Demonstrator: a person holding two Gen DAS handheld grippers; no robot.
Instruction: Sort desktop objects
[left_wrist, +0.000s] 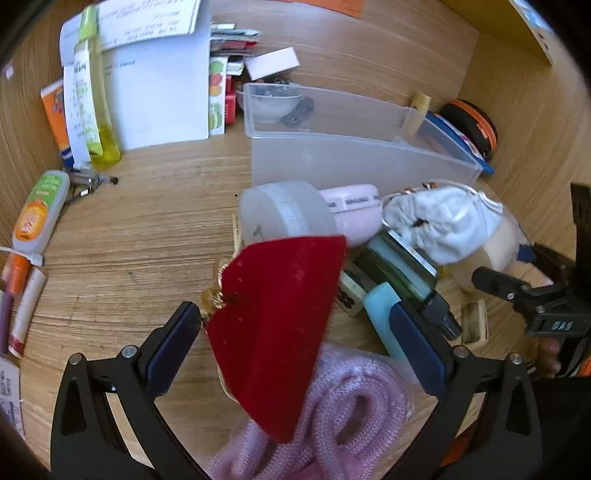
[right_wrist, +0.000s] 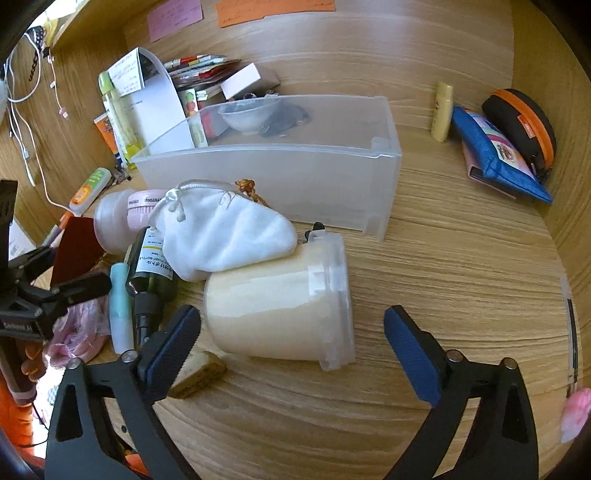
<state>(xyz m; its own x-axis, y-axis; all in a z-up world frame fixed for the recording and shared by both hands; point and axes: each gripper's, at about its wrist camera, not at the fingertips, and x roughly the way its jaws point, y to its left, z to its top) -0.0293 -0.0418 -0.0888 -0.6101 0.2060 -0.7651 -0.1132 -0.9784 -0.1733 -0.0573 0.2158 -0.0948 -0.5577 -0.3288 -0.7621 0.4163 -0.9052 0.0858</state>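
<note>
The left gripper (left_wrist: 295, 325), jaws spread, has the red velvet pouch (left_wrist: 275, 328) standing between them, long axis pointing toward the clear bin (left_wrist: 354, 162) just beyond the pile, while the right gripper (right_wrist: 291, 326) gapes empty beside it.

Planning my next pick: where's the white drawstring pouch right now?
In the right wrist view, the white drawstring pouch lies left of centre, draped over the tipped cream jar, just in front of the clear plastic bin.
</note>
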